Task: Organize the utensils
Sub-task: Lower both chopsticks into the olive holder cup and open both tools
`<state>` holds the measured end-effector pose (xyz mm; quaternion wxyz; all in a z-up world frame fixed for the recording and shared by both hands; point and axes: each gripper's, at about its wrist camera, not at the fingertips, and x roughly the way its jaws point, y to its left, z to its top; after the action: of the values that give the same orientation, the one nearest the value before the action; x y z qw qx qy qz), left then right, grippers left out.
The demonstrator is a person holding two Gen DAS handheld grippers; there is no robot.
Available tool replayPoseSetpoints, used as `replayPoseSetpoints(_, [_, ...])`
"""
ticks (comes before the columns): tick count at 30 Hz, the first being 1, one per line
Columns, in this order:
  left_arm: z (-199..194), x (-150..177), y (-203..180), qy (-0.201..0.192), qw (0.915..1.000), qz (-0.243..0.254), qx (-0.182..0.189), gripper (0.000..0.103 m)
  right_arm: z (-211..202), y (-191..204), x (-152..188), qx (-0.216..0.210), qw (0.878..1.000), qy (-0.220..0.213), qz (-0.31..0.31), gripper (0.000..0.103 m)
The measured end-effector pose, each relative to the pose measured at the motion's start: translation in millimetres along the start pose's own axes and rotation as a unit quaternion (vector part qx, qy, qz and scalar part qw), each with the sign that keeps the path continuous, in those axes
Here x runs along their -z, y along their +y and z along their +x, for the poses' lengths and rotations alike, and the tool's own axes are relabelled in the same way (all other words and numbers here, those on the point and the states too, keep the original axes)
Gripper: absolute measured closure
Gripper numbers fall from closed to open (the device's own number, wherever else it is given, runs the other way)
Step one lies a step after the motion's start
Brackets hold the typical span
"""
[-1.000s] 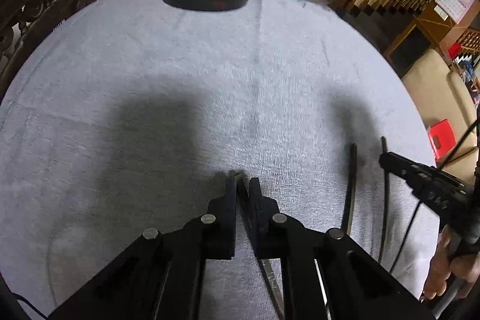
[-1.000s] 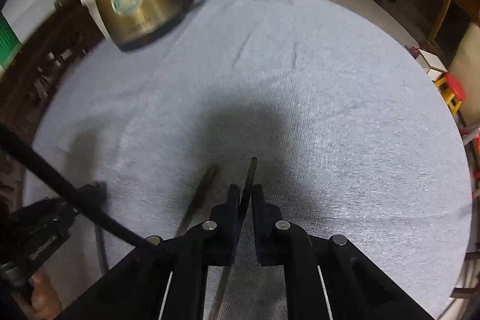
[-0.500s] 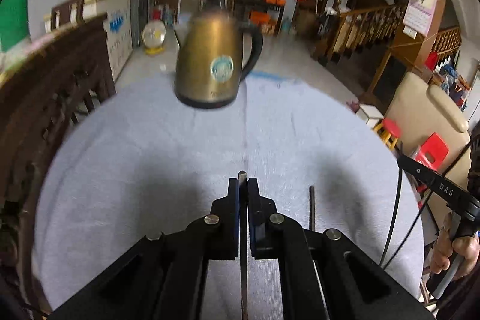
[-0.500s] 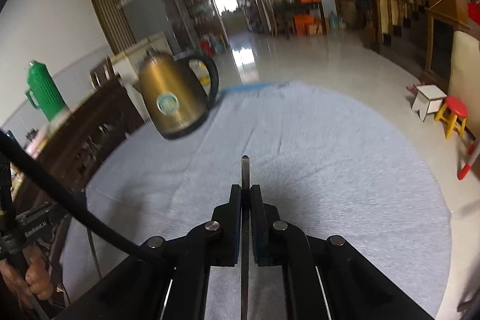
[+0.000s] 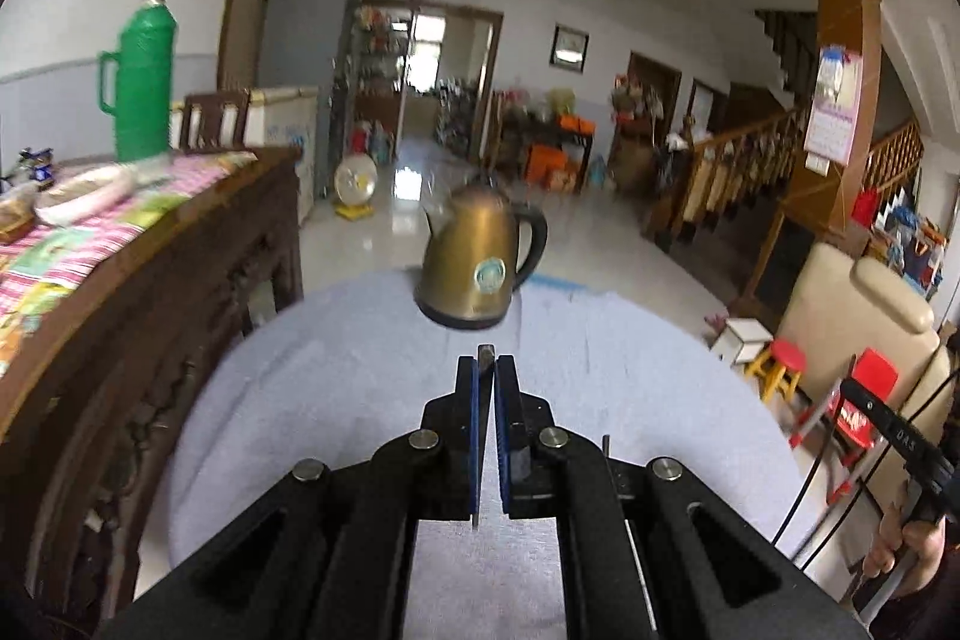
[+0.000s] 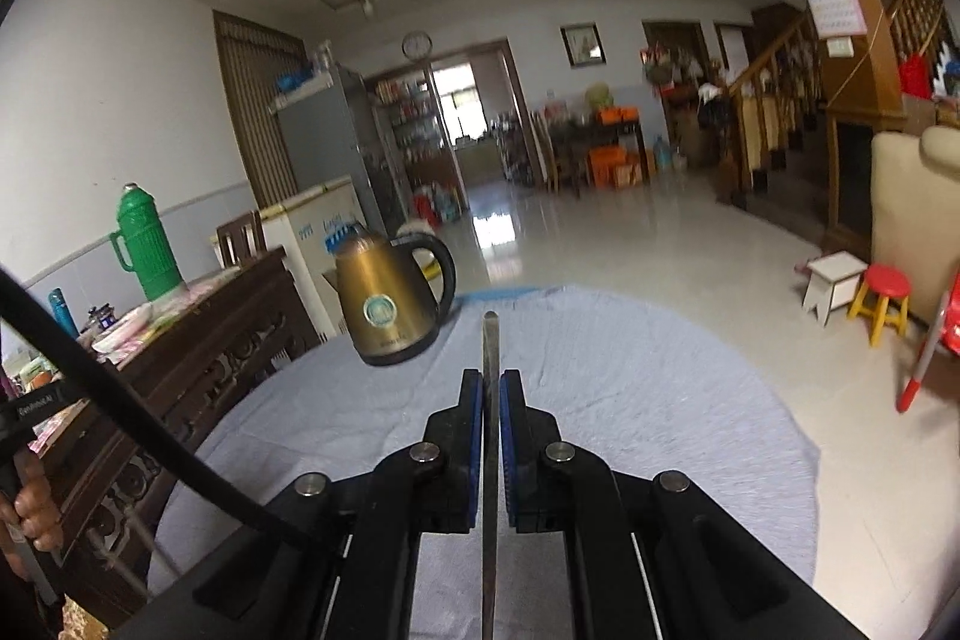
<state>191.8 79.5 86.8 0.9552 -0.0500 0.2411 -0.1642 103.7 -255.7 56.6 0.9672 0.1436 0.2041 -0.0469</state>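
Observation:
My left gripper (image 5: 485, 363) is shut on a thin dark utensil (image 5: 483, 355) whose tip sticks out just past the fingertips; it is lifted above the grey cloth table (image 5: 336, 400). My right gripper (image 6: 491, 377) is shut on a long thin metal utensil (image 6: 490, 340) that stands out well past the fingertips, also held above the table (image 6: 630, 388). Another dark utensil tip (image 5: 606, 441) shows beside the left gripper's right finger; I cannot tell where it rests.
A brass kettle (image 5: 480, 268) stands at the table's far edge; it also shows in the right wrist view (image 6: 387, 304). A carved wooden sideboard (image 5: 150, 280) with a green thermos (image 5: 141, 82) is at the left. Stools (image 6: 882, 298) stand on the floor at the right.
Both grippers have lifted off the cloth with their utensils and tilted up, so the views now look across the room. Both jaws stay shut.

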Motion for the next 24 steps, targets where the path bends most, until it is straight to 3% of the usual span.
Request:
replayPoseSetpoints(12, [-94.9, 4.7, -14.6, -0.066, 0.997, -0.015, 0.037, 0.098, -102.6, 42.4, 9.0, -0.041, 0.996, -0.072, -0.015, 0.097])
replayPoseSetpoints(24, [-123.3, 8.1, -65.8, -0.074, 0.9927, 0.009, 0.095, 0.098, -119.0, 71.0, 15.2, -0.084, 0.992, -0.092, -0.004, 0.097])
